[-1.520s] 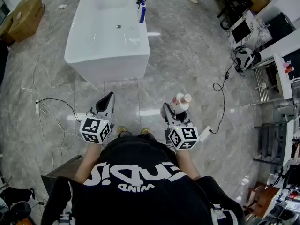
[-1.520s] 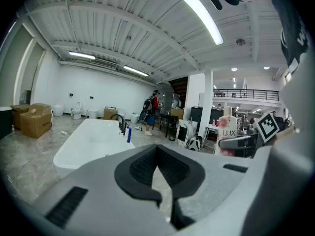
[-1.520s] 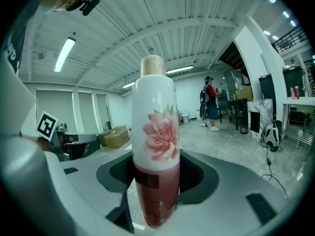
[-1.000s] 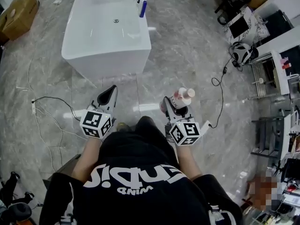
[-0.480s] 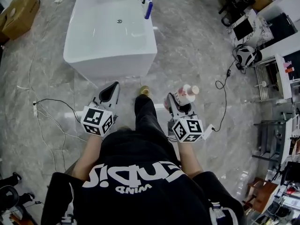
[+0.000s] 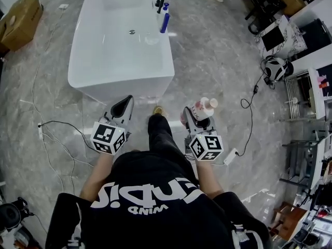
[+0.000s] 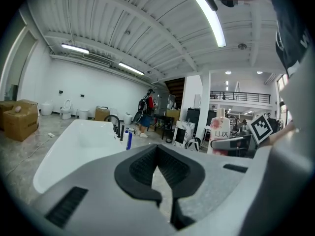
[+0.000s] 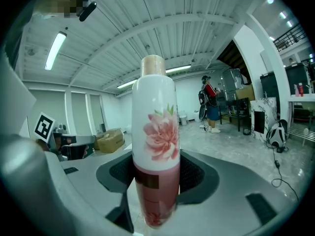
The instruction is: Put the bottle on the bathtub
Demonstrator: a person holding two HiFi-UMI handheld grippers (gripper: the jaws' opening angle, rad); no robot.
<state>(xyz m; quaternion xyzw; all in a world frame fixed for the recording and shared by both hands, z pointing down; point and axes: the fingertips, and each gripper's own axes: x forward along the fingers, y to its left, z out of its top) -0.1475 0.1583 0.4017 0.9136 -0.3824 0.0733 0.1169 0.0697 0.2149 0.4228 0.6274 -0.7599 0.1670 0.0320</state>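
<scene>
Head view: the right gripper (image 6: 196,119) holds a white and pink flower-printed plastic bottle (image 6: 201,109) upright above the grey marble floor (image 6: 218,61), well short of the white freestanding bathtub (image 6: 119,82). The left gripper (image 6: 120,110) points at the bathtub's near end. A slim blue bottle (image 6: 165,22) stands on the far rim.

Left gripper view: the left gripper (image 7: 160,154) has its jaws closed together with nothing between them; the bathtub (image 7: 64,151) lies ahead.

Right gripper view: the right gripper (image 8: 156,181) is clamped on the bottle (image 8: 156,151), its dark ribbed pads (image 8: 194,173) pressing the pink lower half from both sides.
</scene>
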